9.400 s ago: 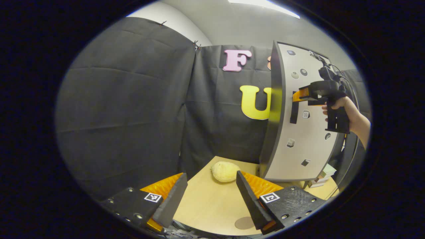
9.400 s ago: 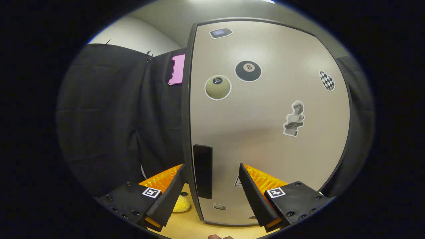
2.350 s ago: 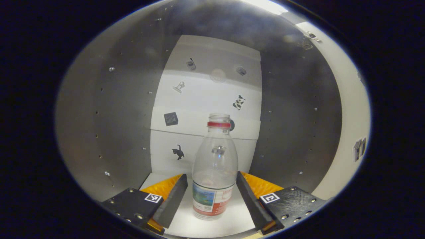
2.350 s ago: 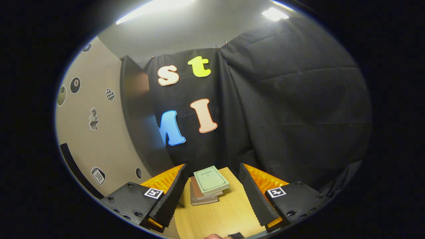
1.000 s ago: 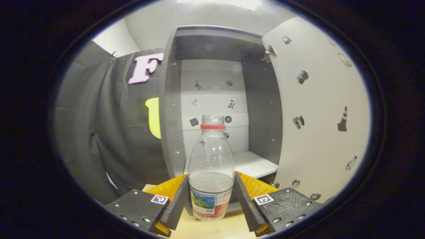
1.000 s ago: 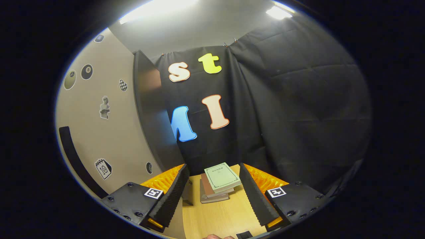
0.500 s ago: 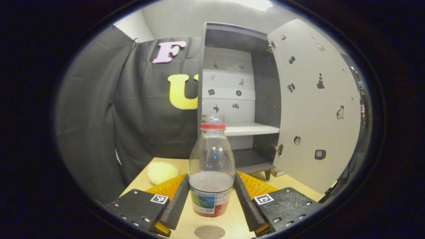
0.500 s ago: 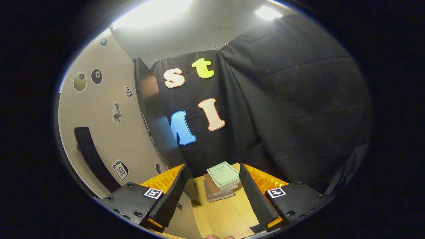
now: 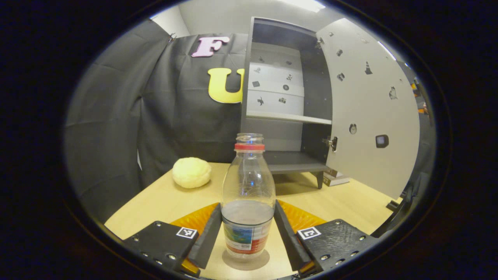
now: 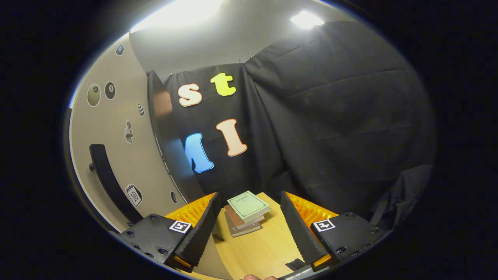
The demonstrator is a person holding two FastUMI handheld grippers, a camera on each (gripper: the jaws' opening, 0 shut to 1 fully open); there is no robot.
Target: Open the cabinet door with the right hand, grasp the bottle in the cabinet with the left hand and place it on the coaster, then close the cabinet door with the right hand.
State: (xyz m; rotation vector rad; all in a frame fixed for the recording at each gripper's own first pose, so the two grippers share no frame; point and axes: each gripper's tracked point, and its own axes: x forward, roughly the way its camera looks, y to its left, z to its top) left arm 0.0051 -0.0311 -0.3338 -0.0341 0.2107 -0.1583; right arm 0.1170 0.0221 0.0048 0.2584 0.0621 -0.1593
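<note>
Both fingers (image 9: 208, 237) of the left gripper (image 9: 247, 238) pressed against the lower sides of the bottle (image 9: 248, 194), one on each flank, in the left gripper view. It was a clear bottle with a red neck ring, no cap and a coloured label near its base, and it stood upright. Its base sat on the round brown coaster (image 9: 246, 263), whose edge peeked out beneath it on the table (image 9: 163, 202). Behind the bottle stood the cabinet (image 9: 284, 105) with its door (image 9: 369, 109) swung wide to the right, stickers dotted over the door's inner face and the back panel. One shelf (image 9: 290, 118) crossed the inside. A pale yellow lump (image 9: 192, 172) lay on the table to the left, well apart from the bottle. A book (image 9: 336, 179) showed by the cabinet's foot.

In the right gripper view, the right gripper (image 10: 249, 229) had its fingers (image 10: 198, 233) spread apart with nothing between them. Past them a small stack of books (image 10: 245, 212) lay on the wooden top. To the left stood the door's outer face with its dark handle (image 10: 109, 182) and several stickers; the gripper was not touching it.
</note>
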